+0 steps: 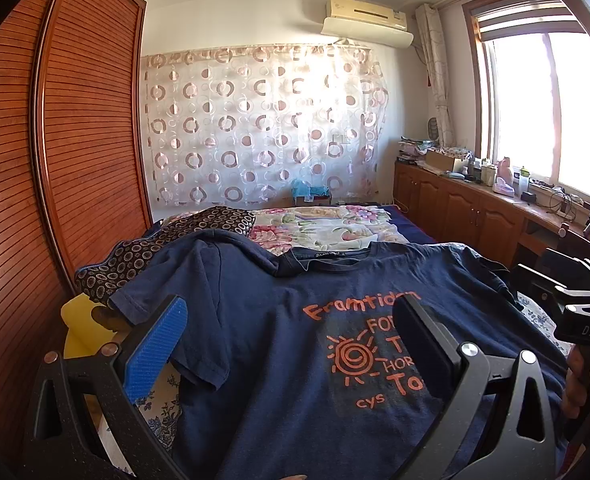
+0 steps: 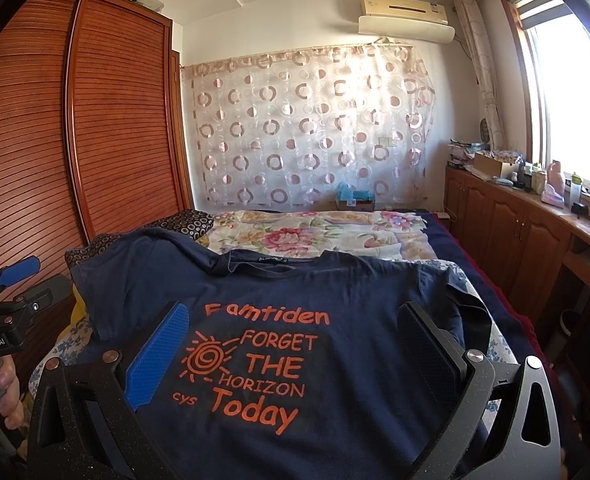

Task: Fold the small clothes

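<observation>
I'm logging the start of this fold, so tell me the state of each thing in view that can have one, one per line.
Navy T-shirt: spread print-up on the bed, unfolded, left sleeve area rumpled.
Left hand-held gripper: open, holding nothing, above the shirt.
Right hand-held gripper: open, holding nothing, above the shirt.
Wardrobe doors: shut.
Cabinet doors: shut.
Patterned sheer curtain: hanging spread across the far wall.

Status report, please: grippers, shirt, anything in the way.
Left gripper open, right gripper open, both empty above the navy T-shirt. Shirt lies print-up on the bed, unfolded, one sleeve rumpled. Patterned pillow beside that sleeve.
</observation>
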The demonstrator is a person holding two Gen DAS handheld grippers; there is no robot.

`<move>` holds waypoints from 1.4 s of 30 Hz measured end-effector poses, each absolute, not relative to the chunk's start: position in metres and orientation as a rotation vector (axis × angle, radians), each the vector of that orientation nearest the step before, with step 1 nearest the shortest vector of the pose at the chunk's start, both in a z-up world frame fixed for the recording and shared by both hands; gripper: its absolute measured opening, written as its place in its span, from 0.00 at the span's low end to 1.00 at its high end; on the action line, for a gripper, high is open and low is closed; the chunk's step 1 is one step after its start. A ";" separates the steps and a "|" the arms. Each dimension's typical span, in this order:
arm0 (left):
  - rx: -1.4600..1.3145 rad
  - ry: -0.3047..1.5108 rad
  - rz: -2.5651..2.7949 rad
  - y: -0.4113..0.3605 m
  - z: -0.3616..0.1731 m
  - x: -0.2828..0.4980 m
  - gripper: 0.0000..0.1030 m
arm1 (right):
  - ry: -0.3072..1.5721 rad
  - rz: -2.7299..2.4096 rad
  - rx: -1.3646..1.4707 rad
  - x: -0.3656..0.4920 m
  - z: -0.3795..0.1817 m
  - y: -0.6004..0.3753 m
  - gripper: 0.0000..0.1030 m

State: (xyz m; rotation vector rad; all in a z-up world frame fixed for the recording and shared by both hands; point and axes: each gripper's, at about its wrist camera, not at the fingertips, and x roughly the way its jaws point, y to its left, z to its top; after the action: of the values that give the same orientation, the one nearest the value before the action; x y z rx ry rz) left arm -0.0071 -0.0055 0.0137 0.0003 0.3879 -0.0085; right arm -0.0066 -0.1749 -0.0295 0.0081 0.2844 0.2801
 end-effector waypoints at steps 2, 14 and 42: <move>0.001 0.387 -0.007 -0.006 0.014 -0.007 1.00 | 0.285 0.280 0.008 -0.007 -0.030 -0.175 1.00; 0.002 0.384 -0.011 -0.008 0.017 -0.007 1.00 | 0.285 0.280 0.008 -0.007 -0.030 -0.175 1.00; -0.002 0.396 -0.006 -0.010 0.014 -0.005 1.00 | 0.307 0.302 0.004 -0.006 -0.033 -0.169 1.00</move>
State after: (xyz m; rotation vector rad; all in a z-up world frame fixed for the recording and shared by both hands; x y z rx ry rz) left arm -0.0055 -0.0101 0.0141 -0.0020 0.3964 -0.0057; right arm -0.0061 -0.1686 -0.0332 0.0035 0.3067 0.3022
